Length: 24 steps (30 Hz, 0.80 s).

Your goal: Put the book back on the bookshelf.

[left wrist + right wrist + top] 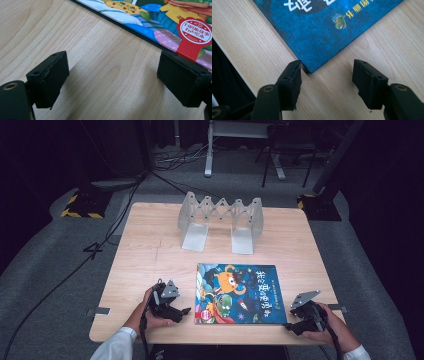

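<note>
A colourful picture book (pixel 240 292) lies flat, cover up, on the wooden table (pixel 150 250), near its front edge. My left gripper (pixel 186 311) rests on the table just left of the book, jaws pointing at its left edge. In the left gripper view the gripper (pixel 113 62) is open over bare wood, with the book's (pixel 160 22) edge just beyond its right jaw. My right gripper (pixel 290 327) sits at the book's near right corner. In the right gripper view it (pixel 328 66) is open, and the blue corner of the book (pixel 324 32) lies just ahead, close to the left jaw, untouched.
A grey accordion-style book rack (pixel 220 220) stands at the back of the table, behind the book. The table's front edge runs right below both hands. Cables (pixel 100 245) and stand feet lie on the grey floor around the table.
</note>
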Each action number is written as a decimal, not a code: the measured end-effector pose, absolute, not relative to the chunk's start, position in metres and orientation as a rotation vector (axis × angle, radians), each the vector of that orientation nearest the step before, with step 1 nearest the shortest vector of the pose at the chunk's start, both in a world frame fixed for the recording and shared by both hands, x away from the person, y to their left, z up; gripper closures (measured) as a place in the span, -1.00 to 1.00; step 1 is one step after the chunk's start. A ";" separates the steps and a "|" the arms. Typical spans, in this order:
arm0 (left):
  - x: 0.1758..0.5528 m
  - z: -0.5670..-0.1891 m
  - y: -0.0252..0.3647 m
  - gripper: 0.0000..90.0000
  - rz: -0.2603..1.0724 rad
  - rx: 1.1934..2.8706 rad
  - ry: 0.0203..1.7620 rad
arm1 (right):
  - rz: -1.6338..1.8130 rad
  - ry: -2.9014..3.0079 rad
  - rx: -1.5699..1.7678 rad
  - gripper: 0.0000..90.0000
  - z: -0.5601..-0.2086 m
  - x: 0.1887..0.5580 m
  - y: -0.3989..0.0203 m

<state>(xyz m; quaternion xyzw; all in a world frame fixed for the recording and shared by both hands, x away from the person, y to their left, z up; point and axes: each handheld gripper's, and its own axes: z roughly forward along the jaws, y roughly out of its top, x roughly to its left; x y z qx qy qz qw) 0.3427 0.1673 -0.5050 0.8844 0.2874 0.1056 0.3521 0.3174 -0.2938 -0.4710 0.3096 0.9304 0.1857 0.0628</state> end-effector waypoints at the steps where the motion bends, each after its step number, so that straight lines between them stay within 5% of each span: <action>1: 0.343 -0.505 0.167 -0.75 0.273 2.289 0.744 | 0.561 2.812 0.936 -0.10 -0.471 0.317 -0.294; 9: 0.342 -0.505 0.161 -0.75 0.262 2.292 0.722 | 0.510 2.861 0.878 0.12 -0.468 0.320 -0.282; 24: 0.330 -0.505 0.141 -0.74 0.256 2.299 0.692 | 0.438 2.873 0.901 0.09 -0.466 0.329 -0.281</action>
